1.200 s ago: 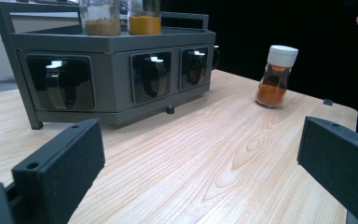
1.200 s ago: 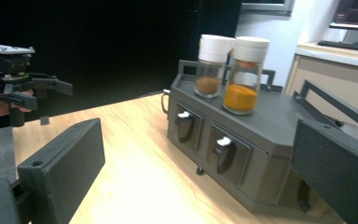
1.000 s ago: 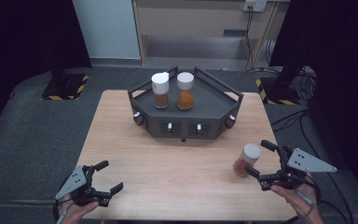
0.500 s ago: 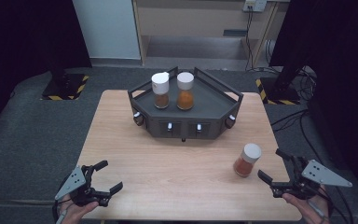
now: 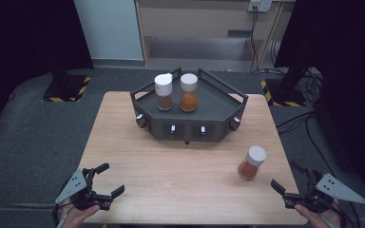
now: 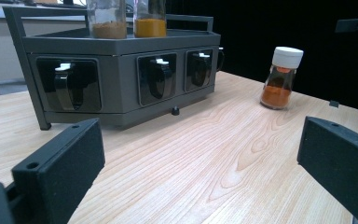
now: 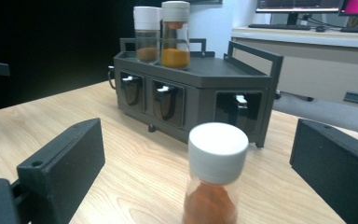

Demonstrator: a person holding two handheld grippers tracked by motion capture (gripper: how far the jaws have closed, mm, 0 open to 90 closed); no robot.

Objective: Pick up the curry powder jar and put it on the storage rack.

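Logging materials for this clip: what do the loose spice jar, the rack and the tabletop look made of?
Spice jar: clear glass or plastic, since the orange powder shows through; matte white cap, likely plastic. Rack: dark grey, matte, probably painted metal or plastic, judging by its thin straight rails. Tabletop: pale wood or wood-look laminate, with visible grain.

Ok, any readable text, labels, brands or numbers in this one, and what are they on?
None can be read.
Spice jars: no label.
Grey rack: no marking.
Monitors behind: screens too blurred to read.
Floor plates: yellow-black hazard stripes, no words.
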